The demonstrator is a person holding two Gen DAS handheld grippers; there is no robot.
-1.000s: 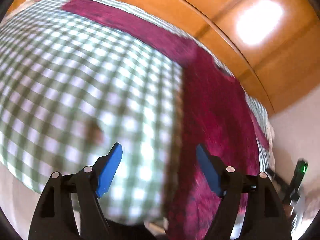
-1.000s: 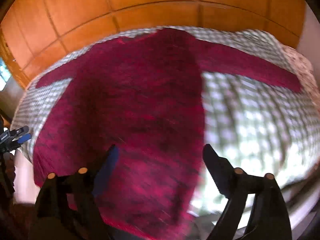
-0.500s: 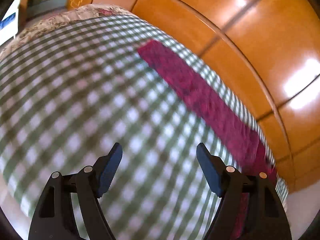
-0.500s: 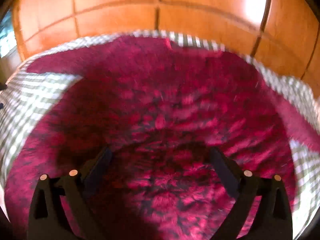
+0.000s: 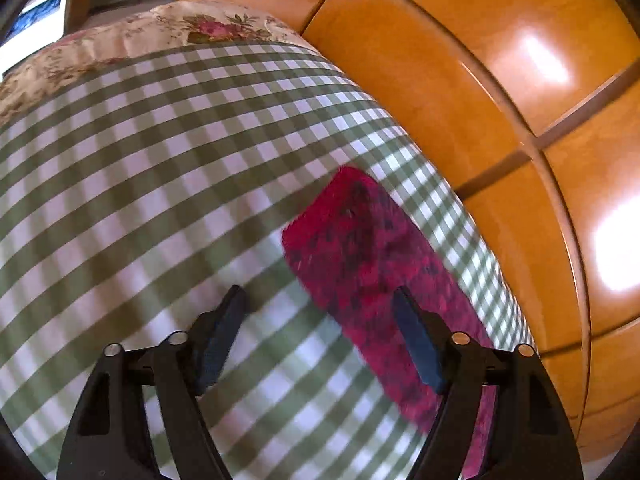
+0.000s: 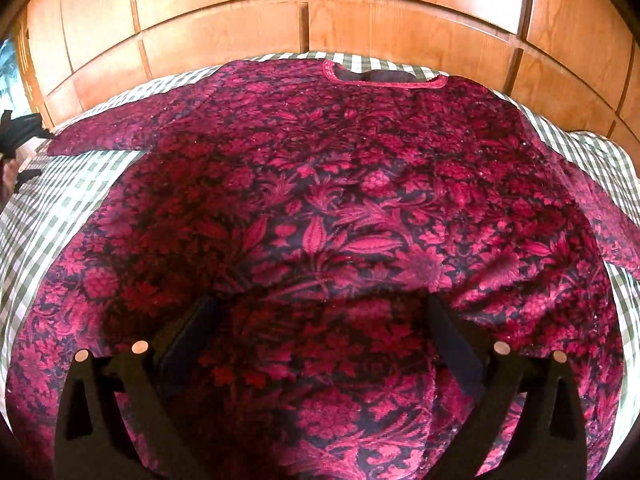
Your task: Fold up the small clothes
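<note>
Since prev. frames: left gripper (image 5: 318, 300) has swung sideways along the bed, from over the garment's body out to the end of one sleeve (image 5: 372, 264); its jaws have just been closing somewhat, nothing pinched yet. Fingers still spread: one finger over bare checked sheet (image 5: 160, 160), the other over the sleeve cloth, cuff end lying just ahead and between them; contact w/ fabric can't be told (motion blur). Right gripper (image 6: 320, 312) has dropped closer to the garment, view now filled by it; its jaws have just been opening and now stand wide apart, w/ cloth beneath them but not gripped. Garment (image 6: 340, 208): dark red top w/ floral pattern, lying flat on the green-and-white checked sheet, neckline (image 6: 384, 78) at the far side toward the wooden wardrobe panels (image 6: 224, 20), both sleeves stretched out to the sides, unfolded. Some shallow wrinkles near the right sleeve side. In left wrist view a floral-print cover (image 5: 132, 36) shows at the far edge of the bed beyond the checked sheet. At far left edge of right wrist view, a bit of black gripper hardware is visible near the sleeve tip; detail too small to read.
</note>
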